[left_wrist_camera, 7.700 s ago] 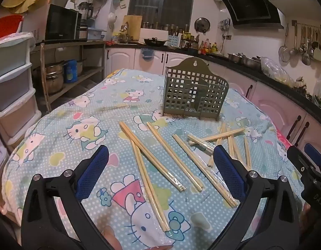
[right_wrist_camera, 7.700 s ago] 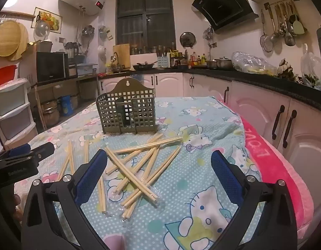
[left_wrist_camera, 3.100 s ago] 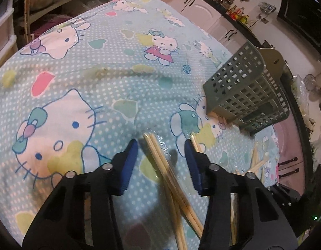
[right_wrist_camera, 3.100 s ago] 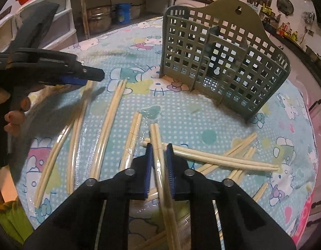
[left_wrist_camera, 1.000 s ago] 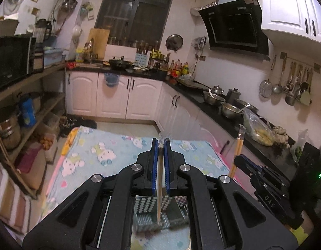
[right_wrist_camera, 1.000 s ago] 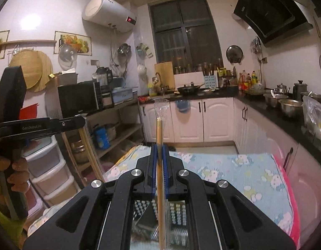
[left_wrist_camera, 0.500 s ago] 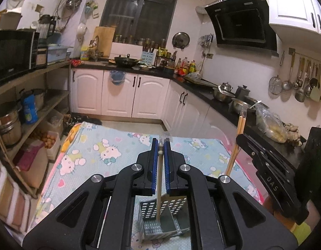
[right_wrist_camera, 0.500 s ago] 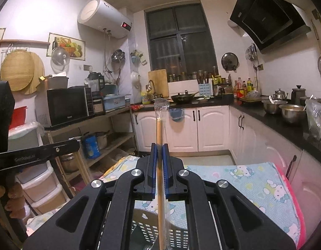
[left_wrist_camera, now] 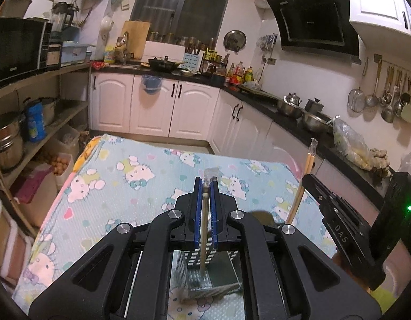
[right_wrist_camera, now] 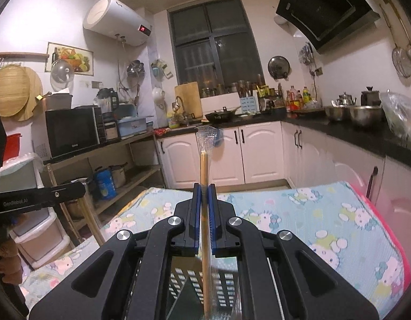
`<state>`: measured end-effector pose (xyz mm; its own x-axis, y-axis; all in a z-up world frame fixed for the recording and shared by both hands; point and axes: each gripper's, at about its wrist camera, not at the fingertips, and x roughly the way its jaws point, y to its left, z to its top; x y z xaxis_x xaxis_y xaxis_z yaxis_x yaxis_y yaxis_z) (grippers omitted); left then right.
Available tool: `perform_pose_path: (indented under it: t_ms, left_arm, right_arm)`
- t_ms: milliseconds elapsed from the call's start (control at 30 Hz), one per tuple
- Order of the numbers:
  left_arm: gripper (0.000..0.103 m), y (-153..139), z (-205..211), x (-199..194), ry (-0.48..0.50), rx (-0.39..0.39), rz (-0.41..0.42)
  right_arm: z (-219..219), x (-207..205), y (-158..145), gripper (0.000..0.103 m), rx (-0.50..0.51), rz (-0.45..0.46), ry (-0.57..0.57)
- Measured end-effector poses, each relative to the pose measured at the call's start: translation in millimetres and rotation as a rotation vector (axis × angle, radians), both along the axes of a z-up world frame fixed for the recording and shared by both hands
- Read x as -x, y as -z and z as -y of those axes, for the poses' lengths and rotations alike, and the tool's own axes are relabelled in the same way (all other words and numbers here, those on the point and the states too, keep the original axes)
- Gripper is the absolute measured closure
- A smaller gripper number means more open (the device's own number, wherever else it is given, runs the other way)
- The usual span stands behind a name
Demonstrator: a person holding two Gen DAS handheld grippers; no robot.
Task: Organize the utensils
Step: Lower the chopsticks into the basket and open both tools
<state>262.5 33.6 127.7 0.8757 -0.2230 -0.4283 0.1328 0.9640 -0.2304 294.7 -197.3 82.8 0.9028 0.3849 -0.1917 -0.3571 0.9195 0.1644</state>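
My left gripper (left_wrist_camera: 205,186) is shut on a wrapped pair of wooden chopsticks (left_wrist_camera: 204,229), held upright. Their lower end reaches down into the grey slotted utensil holder (left_wrist_camera: 205,266) seen between the arms. My right gripper (right_wrist_camera: 204,190) is shut on another wrapped pair of chopsticks (right_wrist_camera: 204,170), also upright, above the same holder (right_wrist_camera: 184,280). The right gripper and its chopsticks (left_wrist_camera: 302,181) show at the right of the left wrist view. The left gripper body (right_wrist_camera: 37,200) shows at the left of the right wrist view.
The table has a blue Hello Kitty cloth (left_wrist_camera: 130,176). Beyond its far edge are white cabinets (left_wrist_camera: 157,106) and a black counter (left_wrist_camera: 290,117) along the right. A shelf rack with pots (left_wrist_camera: 24,122) and plastic drawers (right_wrist_camera: 37,229) stand to the left.
Both grippers closed on chopstick pairs on the table, lifted them and turned them upright over the holder. In the last half second both have come lower towards the holder.
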Motion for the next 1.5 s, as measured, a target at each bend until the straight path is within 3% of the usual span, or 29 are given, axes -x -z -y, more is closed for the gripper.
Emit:
perform_pose_path:
  t_ms: [567, 867, 967, 1133, 1367, 1500]
  left_arm:
    - [0.102, 20.0, -2.2, 9.0, -0.007, 0.003, -0.036]
    - [0.1, 33.8, -7.1, 20.6, -0.023, 0.015, -0.072]
    - [0.089, 36.2, -8.2, 24.6, -0.027, 0.014, -0.08]
    - [0.082, 38.0, -8.7, 31.2, -0.025, 0.015, -0.091]
    - [0.059, 44.5, -10.6, 40.1, -0.031, 0.02, -0.115]
    - [0.056, 50.2, -10.7, 47.2, -0.028, 0.029, -0.133]
  right_arm:
    - [21.9, 24.0, 26.9, 0.096, -0.025, -0.1, 0.0]
    - [21.6, 42.5, 31.2, 0.079, -0.01, -0.151, -0.039]
    - [19.8, 49.2, 31.4, 0.079, 0.006, -0.156, -0.043]
    - [20.8, 63.1, 30.4, 0.071, 0.019, -0.159, -0.042]
    - [24.2, 80.7, 30.4, 0.061, 0.038, -0.183, -0.043]
    - [26.8, 90.3, 30.6, 0.054, 0.053, -0.203, -0.041]
